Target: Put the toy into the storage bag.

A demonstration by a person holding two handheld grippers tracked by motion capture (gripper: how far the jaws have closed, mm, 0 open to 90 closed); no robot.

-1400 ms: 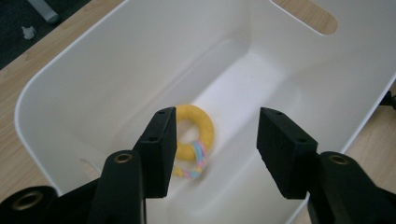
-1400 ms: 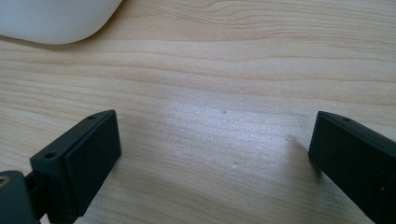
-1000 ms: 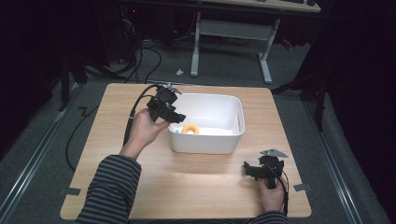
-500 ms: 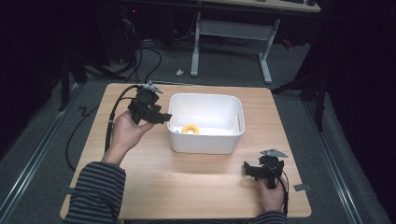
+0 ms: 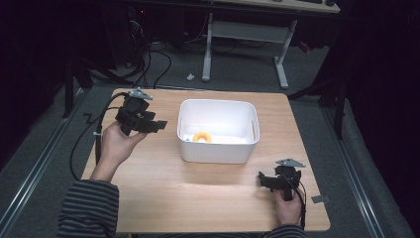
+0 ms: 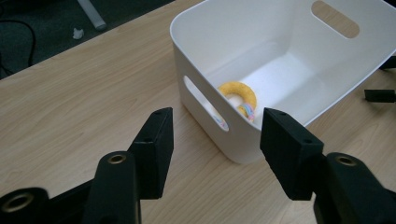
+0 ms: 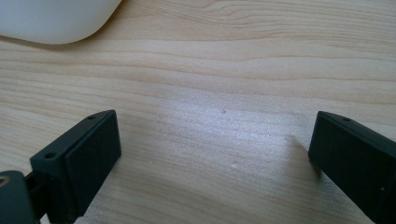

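Note:
A white plastic bin (image 5: 218, 148) with slot handles stands in the middle of the wooden table (image 5: 163, 193). On its floor lies a yellow ring-shaped toy (image 5: 202, 137), also seen in the left gripper view as a yellow ring (image 6: 238, 93) with a coloured patch. My left gripper (image 5: 161, 125) hangs in the air to the left of the bin, open, with nothing between its fingers (image 6: 154, 149). My right gripper (image 5: 260, 180) rests low near the table's front right, open wide over bare wood, its fingers (image 7: 81, 158) far apart.
The bin's near corner (image 7: 51, 21) shows at the top left of the right gripper view. A grey tape strip (image 5: 320, 199) lies by the table's right front edge. Black cables (image 5: 86, 144) trail off the table's left side. A white desk frame (image 5: 247, 34) stands on the floor beyond.
My left gripper has drawn back leftward from above the bin's left rim to a spot beside the bin. The yellow ring lies where it was. My right hand has kept still.

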